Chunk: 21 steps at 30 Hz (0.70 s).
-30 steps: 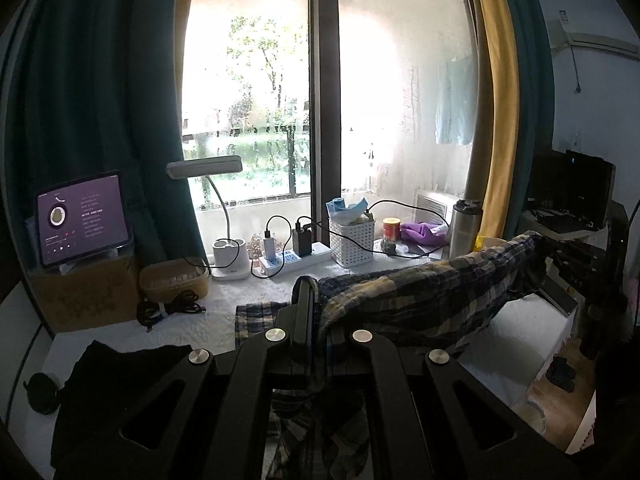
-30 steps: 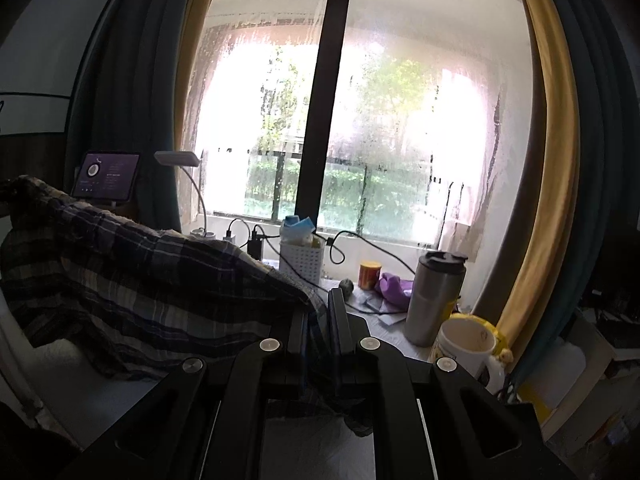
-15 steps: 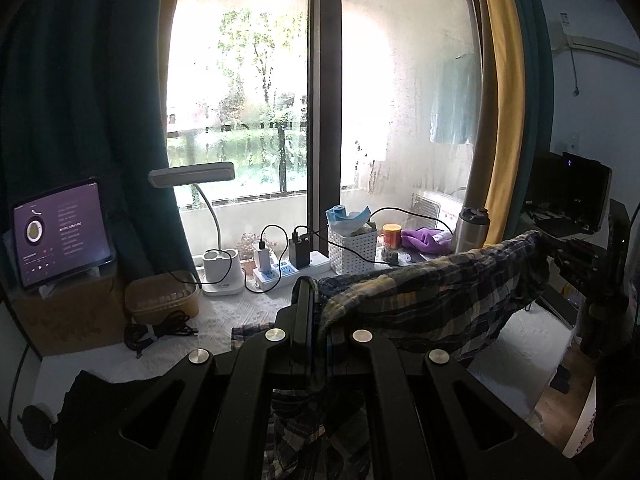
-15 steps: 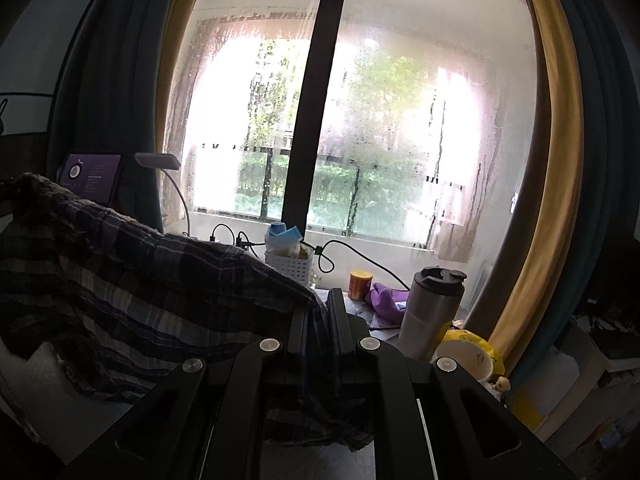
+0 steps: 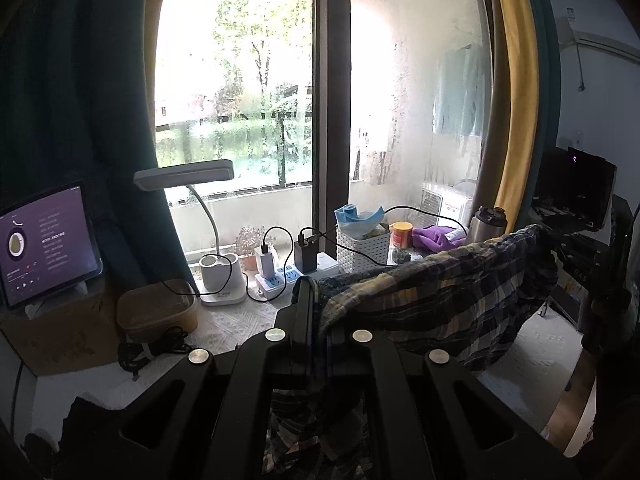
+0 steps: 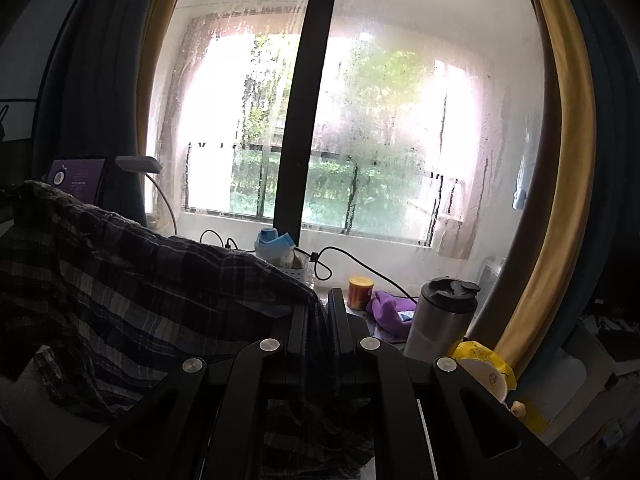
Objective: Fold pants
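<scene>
Left black gripper (image 5: 316,300) and right black gripper (image 6: 320,312) each clamp the dark plaid fabric pants (image 5: 440,296), stretched aloft between them.

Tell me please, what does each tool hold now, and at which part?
Both hold the plaid pants. The left tool is shut on one end of its upper edge, the right tool on the other end; the cloth hangs stretched between them.
</scene>
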Available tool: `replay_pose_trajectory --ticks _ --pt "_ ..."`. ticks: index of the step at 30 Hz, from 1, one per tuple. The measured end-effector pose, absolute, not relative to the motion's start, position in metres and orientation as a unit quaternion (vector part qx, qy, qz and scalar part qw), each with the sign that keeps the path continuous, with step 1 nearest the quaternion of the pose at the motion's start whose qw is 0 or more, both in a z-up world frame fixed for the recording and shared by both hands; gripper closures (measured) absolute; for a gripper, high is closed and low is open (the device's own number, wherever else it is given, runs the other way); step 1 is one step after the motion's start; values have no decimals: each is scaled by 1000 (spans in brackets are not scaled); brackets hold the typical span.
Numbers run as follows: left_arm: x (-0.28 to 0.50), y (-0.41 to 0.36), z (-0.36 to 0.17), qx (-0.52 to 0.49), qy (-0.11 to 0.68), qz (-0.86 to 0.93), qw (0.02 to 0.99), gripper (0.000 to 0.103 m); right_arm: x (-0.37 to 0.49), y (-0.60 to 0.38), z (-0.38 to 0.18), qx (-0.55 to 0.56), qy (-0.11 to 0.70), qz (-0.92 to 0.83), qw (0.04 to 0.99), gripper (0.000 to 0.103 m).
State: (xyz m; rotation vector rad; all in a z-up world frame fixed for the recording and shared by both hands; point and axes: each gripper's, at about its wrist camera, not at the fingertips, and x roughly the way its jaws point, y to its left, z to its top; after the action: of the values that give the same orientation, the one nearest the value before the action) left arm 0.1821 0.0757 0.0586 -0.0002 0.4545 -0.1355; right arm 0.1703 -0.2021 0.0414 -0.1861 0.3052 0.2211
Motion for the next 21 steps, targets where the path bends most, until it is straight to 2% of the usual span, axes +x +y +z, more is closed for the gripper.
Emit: replay_pose_trajectory --ticks 12,21 --pt "227 89 42 -15 257 -58 965 100 217 -194 27 -88 177 118 973 94" --pt "266 96 7 -12 297 -38 954 100 254 -186 -2 -85 218 126 964 94"
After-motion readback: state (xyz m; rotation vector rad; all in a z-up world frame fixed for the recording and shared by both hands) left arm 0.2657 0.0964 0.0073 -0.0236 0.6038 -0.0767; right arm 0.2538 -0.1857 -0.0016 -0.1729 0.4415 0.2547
